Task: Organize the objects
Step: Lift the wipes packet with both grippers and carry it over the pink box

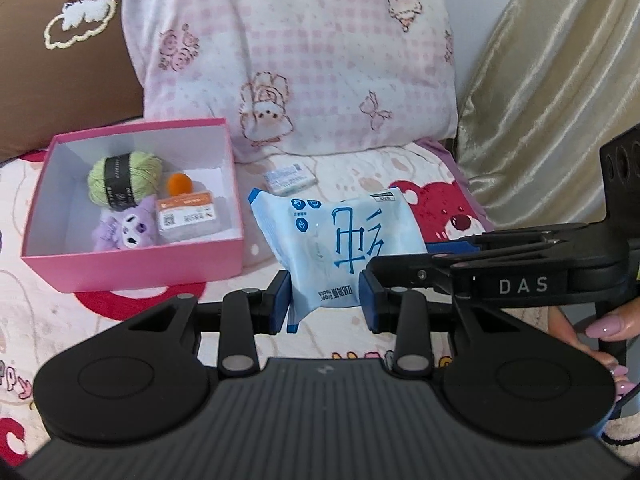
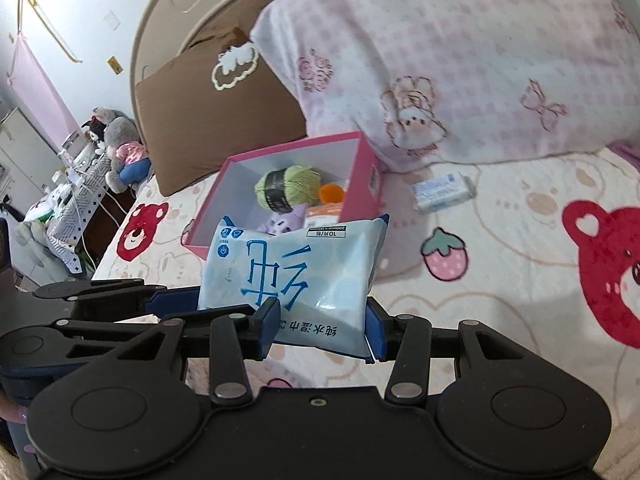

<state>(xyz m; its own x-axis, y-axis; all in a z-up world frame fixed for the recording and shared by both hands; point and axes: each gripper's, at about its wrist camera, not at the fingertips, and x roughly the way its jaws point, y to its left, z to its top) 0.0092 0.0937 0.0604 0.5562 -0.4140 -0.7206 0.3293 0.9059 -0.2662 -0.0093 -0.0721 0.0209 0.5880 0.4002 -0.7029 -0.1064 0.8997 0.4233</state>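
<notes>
Two hand-held grippers meet on one light blue pack of wet wipes (image 1: 340, 240), lifted above a bed. The left gripper (image 1: 325, 304) pinches the pack's near edge between its blue pads, and the right gripper (image 2: 322, 326) clamps the same pack from the side, reaching in at 3 o'clock in the left wrist view. A hand (image 1: 604, 332) with pink nails shows at 4 o'clock there, on the right gripper's grip. Beyond the pack, at 10 o'clock in the left view, an open pink box (image 1: 132, 264) sits on the bedspread (image 2: 500, 300), which is cream with red bears and a strawberry. Inside the box lie a green yarn ball (image 1: 124, 178), a small orange pom-pom (image 1: 180, 183), a purple plush toy (image 1: 126, 228) and an orange-labelled packet (image 1: 188, 216). A small white and blue packet (image 1: 290, 179) lies on the bedspread at 12 o'clock, just in front of a pink checked pillow (image 1: 296, 52). A brown pillow (image 1: 60, 60) with a cloud leans at 10 o'clock, and a beige satin curtain (image 1: 552, 92) hangs at 2 o'clock. In the right wrist view, a curved headboard (image 2: 168, 32), stuffed toys (image 2: 120, 140) and a cluttered side table (image 2: 68, 204) fill 9 to 11 o'clock.
</notes>
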